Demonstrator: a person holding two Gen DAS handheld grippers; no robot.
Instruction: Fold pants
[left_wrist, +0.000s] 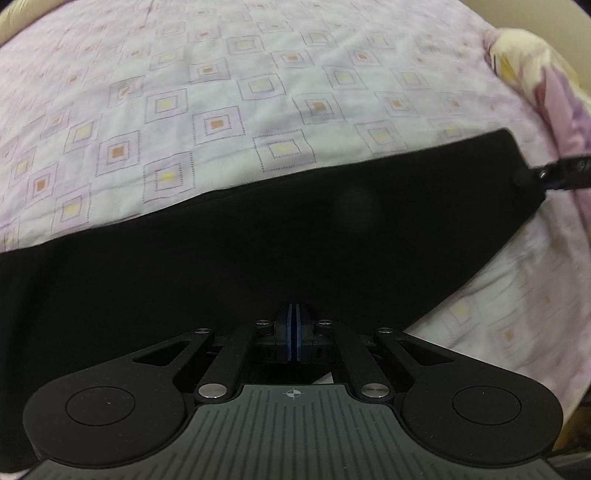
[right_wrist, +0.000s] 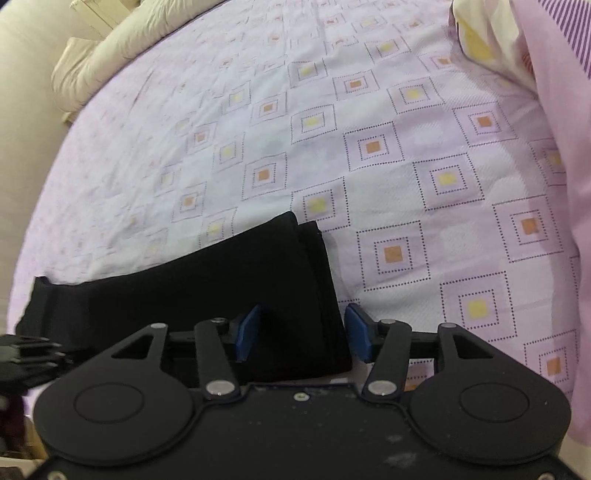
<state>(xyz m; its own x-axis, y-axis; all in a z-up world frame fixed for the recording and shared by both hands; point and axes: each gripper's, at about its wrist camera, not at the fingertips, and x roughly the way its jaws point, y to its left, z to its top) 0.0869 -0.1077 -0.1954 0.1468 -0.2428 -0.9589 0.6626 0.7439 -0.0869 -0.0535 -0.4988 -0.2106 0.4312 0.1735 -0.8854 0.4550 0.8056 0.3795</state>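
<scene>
A wide bed sheet (right_wrist: 406, 155), pale lilac and printed with dotted squares around yellow and orange centres, is spread across both views, and a cream pillow (right_wrist: 110, 48) is seen along its far left edge in the right wrist view. A pink and cream bundle of bedding (left_wrist: 535, 74) is heaped at the right edge of the sheet. On the sheet the black pants (left_wrist: 258, 240) are laid flat as a long dark band, with the doubled layers of one end shown stacked in the right wrist view. The left gripper (left_wrist: 294, 332) is pressed fully closed, its blue pads (left_wrist: 286, 334) brought together low over the near edge of the pants; whether cloth is pinched between them cannot be told. The right gripper (right_wrist: 303, 332) is held with its jaws parted, the folded end of the pants lying between the blue pads (right_wrist: 357, 332), and no pressing on the cloth is seen.
</scene>
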